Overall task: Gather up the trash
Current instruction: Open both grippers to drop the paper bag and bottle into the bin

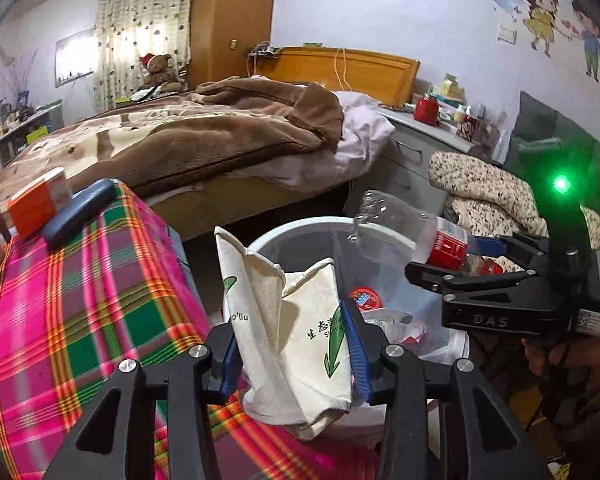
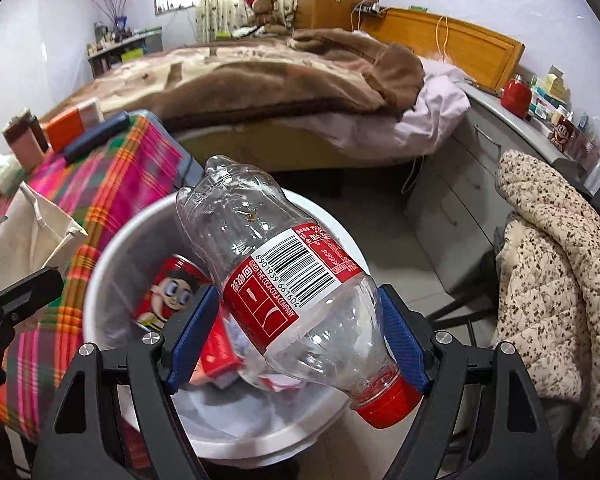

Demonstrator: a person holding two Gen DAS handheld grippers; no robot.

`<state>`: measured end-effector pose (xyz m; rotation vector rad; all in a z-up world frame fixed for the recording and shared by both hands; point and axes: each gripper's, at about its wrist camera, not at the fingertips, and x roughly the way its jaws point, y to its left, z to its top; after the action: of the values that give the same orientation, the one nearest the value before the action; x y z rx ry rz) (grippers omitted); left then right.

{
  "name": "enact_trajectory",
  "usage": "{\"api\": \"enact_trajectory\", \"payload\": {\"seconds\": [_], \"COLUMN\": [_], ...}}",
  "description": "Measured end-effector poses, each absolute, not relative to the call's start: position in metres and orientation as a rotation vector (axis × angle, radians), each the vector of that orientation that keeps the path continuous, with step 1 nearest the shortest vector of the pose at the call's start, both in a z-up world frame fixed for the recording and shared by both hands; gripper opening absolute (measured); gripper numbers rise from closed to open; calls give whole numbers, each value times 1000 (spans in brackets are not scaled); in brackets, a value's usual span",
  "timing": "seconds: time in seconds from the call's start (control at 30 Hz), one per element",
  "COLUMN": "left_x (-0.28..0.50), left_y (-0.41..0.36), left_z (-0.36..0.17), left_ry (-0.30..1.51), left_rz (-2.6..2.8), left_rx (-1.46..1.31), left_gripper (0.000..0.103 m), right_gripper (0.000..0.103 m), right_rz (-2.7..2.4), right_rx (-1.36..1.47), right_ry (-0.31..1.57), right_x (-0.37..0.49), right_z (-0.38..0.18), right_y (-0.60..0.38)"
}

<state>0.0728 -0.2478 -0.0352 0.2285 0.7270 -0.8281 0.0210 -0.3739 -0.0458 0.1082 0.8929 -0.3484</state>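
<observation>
Above the white bin (image 2: 112,264), the right hand-held gripper (image 2: 296,336) clamps an empty clear cola bottle (image 2: 284,272), cap toward the camera. Beside it, the left hand-held gripper (image 1: 292,344) pinches a crumpled paper cup (image 1: 296,320) over the bin's rim, next to the plaid-covered worktop (image 1: 80,300).

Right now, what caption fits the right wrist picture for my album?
Right gripper holds an empty plastic bottle above the white trash bin.
</observation>
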Motion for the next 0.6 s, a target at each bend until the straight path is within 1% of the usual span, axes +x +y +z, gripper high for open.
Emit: {"api": "enact_trajectory", "payload": {"seconds": [0.1, 0.17, 0.23, 0.3, 0.33, 0.37, 0.6], "left_x": [73, 73, 72, 71, 71, 72, 72], "left_y": [-256, -261, -262, -262, -262, -261, -251], "left_z": [-41, -44, -47, -48, -47, -46, -39], "left_ry": [741, 748, 759, 754, 754, 752, 739], "left_rz": [-845, -841, -838, -838, -836, -835, -828], "left_rx": [218, 226, 231, 228, 225, 219, 195], "left_gripper": [46, 50, 51, 59, 65, 67, 69], "right_gripper": [81, 81, 82, 82, 82, 82, 82], "right_rz": [-338, -327, -317, -308, -306, -302, -272], "right_rx": [112, 128, 133, 132, 131, 134, 170], "right_ry": [918, 935, 948, 951, 950, 948, 946], "right_x": [23, 26, 27, 26, 26, 25, 21], "right_z": [-52, -56, -58, -59, -60, -59, -57], "right_y": [-380, -383, -383, -383, -383, -383, -384]}}
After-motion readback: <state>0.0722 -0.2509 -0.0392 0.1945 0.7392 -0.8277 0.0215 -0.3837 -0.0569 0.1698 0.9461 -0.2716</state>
